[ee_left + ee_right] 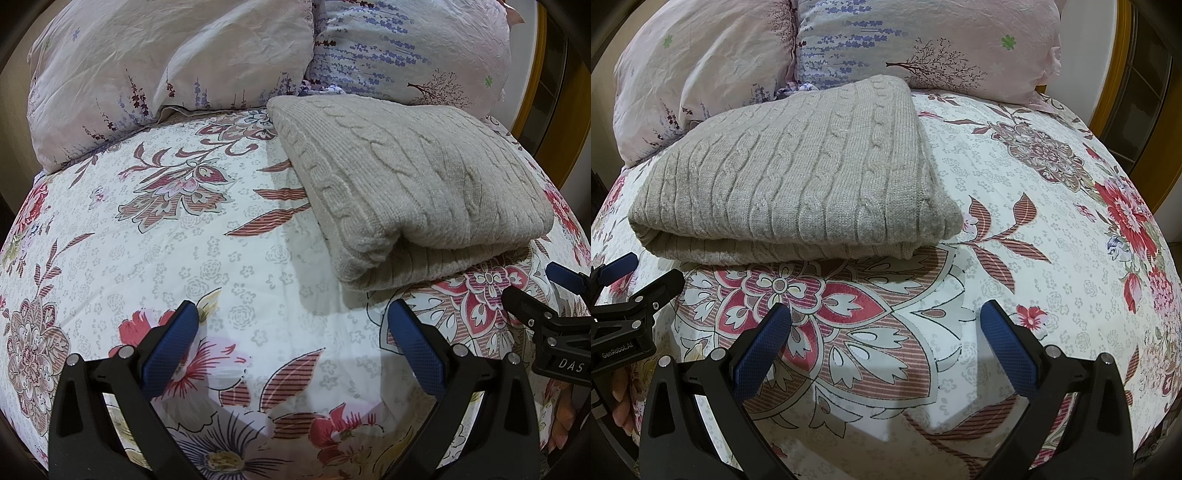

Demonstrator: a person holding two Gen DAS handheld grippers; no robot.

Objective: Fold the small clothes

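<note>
A beige cable-knit sweater point(413, 192) lies folded into a thick rectangle on the floral bedspread point(207, 251); it also shows in the right wrist view point(798, 177). My left gripper point(293, 314) is open and empty, just short of the sweater's near fold and to its left. My right gripper point(886, 314) is open and empty, just short of the sweater's near edge. The right gripper shows at the right edge of the left wrist view point(539, 299), and the left gripper shows at the left edge of the right wrist view point(639, 280).
Two pillows lean at the head of the bed behind the sweater, a pale pink one point(155, 66) and a lavender-printed one point(413, 48). A yellow wooden frame point(1123, 62) stands past the bed's right edge. The floral bedspread point(1034, 221) stretches right of the sweater.
</note>
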